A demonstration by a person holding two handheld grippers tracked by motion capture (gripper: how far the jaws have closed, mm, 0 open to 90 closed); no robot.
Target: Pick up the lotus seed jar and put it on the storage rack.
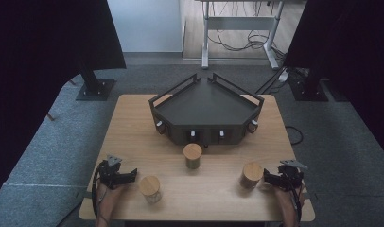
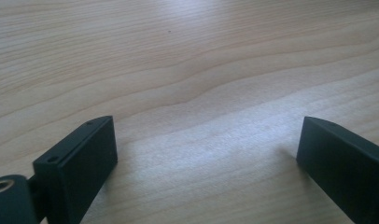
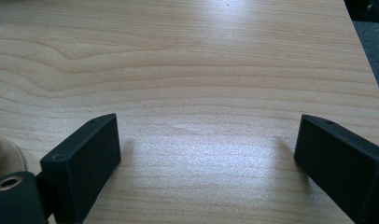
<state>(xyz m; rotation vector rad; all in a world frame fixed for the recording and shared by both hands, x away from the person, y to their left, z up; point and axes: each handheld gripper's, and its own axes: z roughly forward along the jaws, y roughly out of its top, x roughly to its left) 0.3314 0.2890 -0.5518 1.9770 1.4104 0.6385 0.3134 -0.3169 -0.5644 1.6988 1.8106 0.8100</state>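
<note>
I had both grippers resting low near the table's (image 1: 133,113) front edge, jaws spread wide over bare wood with nothing between them, ready to take a jar each. The left gripper (image 1: 126,176) sat just beside the left jar (image 1: 150,188) by the front left corner; the right gripper (image 1: 268,178) sat just beside the right jar (image 1: 251,175) toward the front right corner. A third jar (image 1: 192,156) stood mid-table, right before the dark tray (image 1: 206,105) at the far edge. I judged nothing blocked either reach.

Dark angular tray (image 1: 206,105) at table's (image 1: 133,123) far side; desk frame (image 1: 240,28) behind
</note>
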